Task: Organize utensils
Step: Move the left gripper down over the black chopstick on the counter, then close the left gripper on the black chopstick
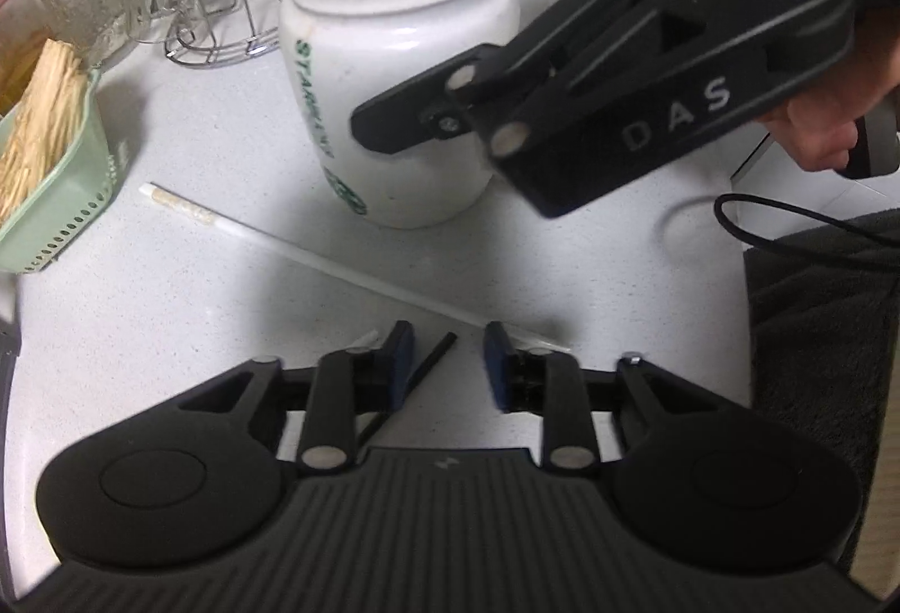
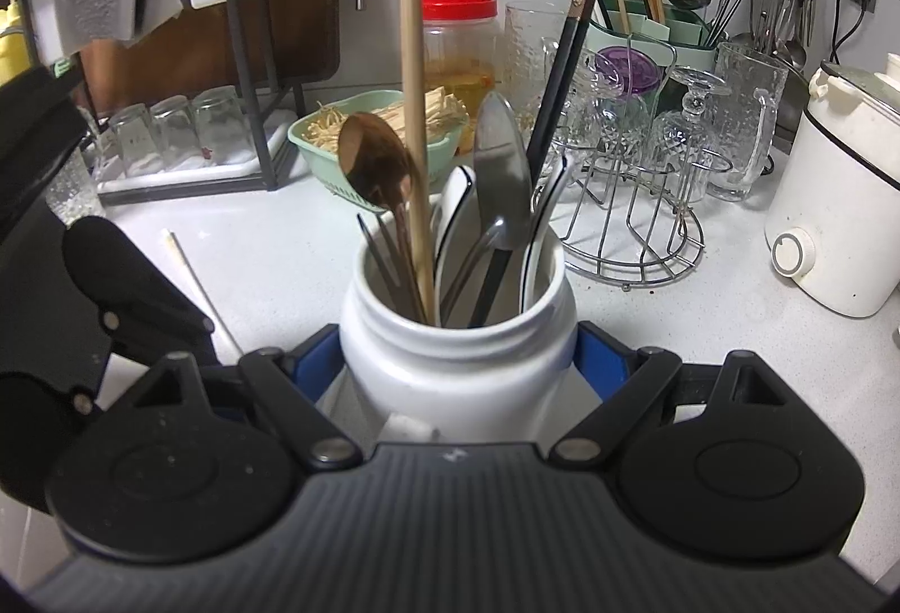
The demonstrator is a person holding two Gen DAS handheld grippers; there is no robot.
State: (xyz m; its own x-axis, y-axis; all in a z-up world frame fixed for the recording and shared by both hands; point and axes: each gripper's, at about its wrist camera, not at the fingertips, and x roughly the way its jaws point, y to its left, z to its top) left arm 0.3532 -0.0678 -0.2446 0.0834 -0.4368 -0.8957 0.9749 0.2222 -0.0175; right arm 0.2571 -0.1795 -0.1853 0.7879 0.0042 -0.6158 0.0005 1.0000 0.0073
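A white Starbucks jar (image 1: 394,67) stands on the counter and holds spoons and chopsticks. In the right wrist view the jar (image 2: 455,360) sits between my right gripper's (image 2: 458,360) blue pads (image 2: 599,360), which are shut on its sides. A wooden spoon (image 2: 374,163), a metal spoon (image 2: 500,174) and a black chopstick (image 2: 562,67) stick out of it. My left gripper (image 1: 447,365) is open just above the counter. A black chopstick (image 1: 427,368) lies between its fingers. A white chopstick (image 1: 315,258) lies just beyond.
A green basket (image 1: 62,213) of straw-coloured sticks sits at the left. A wire glass rack (image 2: 635,219) and a white cooker (image 2: 832,197) stand to the right of the jar. A green chopstick holder (image 2: 647,28) is at the back. A dark cloth (image 1: 821,320) and a cable lie at the right.
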